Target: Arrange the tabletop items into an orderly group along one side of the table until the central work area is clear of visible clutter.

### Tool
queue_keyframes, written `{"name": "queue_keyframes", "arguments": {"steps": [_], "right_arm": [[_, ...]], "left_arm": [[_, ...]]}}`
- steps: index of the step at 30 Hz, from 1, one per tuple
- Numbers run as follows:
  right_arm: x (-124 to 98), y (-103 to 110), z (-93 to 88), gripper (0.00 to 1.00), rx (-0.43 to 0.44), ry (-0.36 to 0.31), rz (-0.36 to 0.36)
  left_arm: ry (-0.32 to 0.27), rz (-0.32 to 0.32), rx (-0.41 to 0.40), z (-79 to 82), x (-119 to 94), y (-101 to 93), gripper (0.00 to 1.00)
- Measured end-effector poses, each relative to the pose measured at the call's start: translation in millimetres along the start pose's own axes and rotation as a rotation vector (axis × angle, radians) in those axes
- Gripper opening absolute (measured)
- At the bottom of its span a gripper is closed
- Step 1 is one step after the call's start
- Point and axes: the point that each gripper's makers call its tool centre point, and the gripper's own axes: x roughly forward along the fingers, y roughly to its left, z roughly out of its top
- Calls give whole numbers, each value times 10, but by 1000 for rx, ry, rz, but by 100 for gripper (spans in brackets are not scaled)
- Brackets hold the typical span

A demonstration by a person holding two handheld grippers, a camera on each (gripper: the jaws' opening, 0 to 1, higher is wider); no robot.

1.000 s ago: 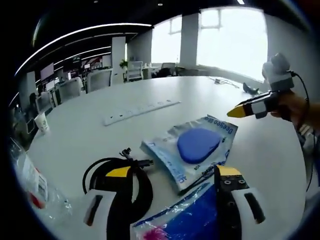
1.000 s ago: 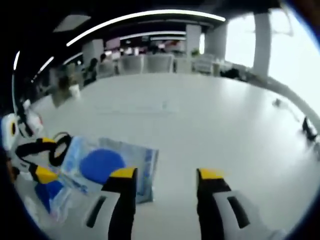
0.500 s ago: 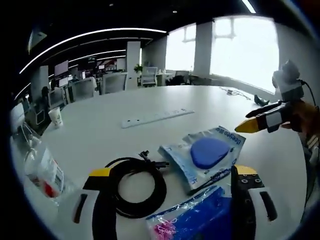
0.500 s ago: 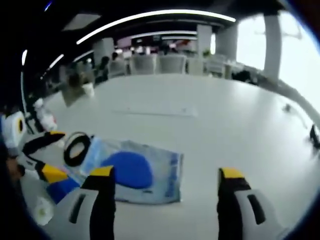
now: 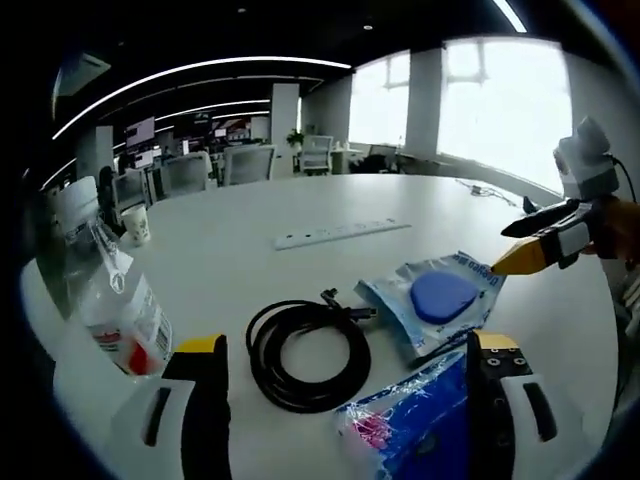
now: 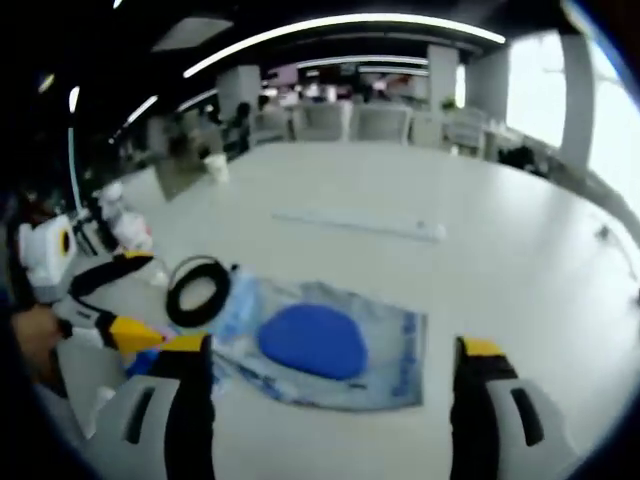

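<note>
Approaching the clear packet with the blue oval pad inside, the right gripper is hovering just above the white table with its jaws spread wide, empty, one on each side of the packet's near edge. In the left gripper view the same packet is lying flat near the middle of the table, just beside the coiled black cable, with a blue bag showing pink contents at one end overlapping its near corner. The left gripper is also standing spread and empty above the cable and the blue bag. A plastic bottle is standing at the table's edge, a paper cup farther back, and a white power strip is lying well apart across the table.

The step in hand appears to be seizing the packet. For a sound grip, the jaws should be lowering onto a free edge of the film rather than the raised pad, closing on a single layer clear of the blue bag and the cable connector. Sliding or lifting low toward the chosen side is likely to prevent the limp film from folding or dragging neighbours along.
</note>
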Motion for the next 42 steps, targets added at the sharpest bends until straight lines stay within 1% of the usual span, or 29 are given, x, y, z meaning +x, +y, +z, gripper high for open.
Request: {"name": "queue_keyframes", "arguments": {"steps": [3,5,6,11,14,17,20,21,23,27,31,35,40,42], "right_arm": [[4,87,46,95,-24,-7,10],[19,143,71,93,-27,-13,20],[30,179,79,93,-30,-14,27],[63,359,140,88,-61,-39,73],[99,471,187,88,-95,-52,92],[135,572,205,86,-107,-56,112],[180,664,242,77,-124,-65,124],[202,714,247,76,-134,-66,127],[232,790,252,76,-140,-67,139],[307,941,268,73,-140,-74,167],[383,1078,304,68,-155,-92,189],[487,1199,321,65,-166,-100,211],[631,1293,272,60,-197,-83,224],[677,1329,257,58,-209,-80,233]], "left_arm": [[2,16,-24,-4,-25,68,96],[-14,29,-75,15,-32,132,93],[-12,32,-82,18,-24,178,93],[-13,59,-98,1,-45,268,88],[-16,76,-103,-27,-58,325,82],[-19,101,-117,-62,-69,405,79],[-17,123,-119,-93,-89,456,72],[-13,127,-111,-105,-95,465,69],[-9,129,-96,-135,-98,482,64],[-6,127,-115,-171,-90,520,60],[-5,132,-123,-196,-87,556,52],[-5,132,-156,-234,-52,590,47],[-15,128,-180,-232,-9,574,42],[-20,134,-184,-227,1,587,37]]}}
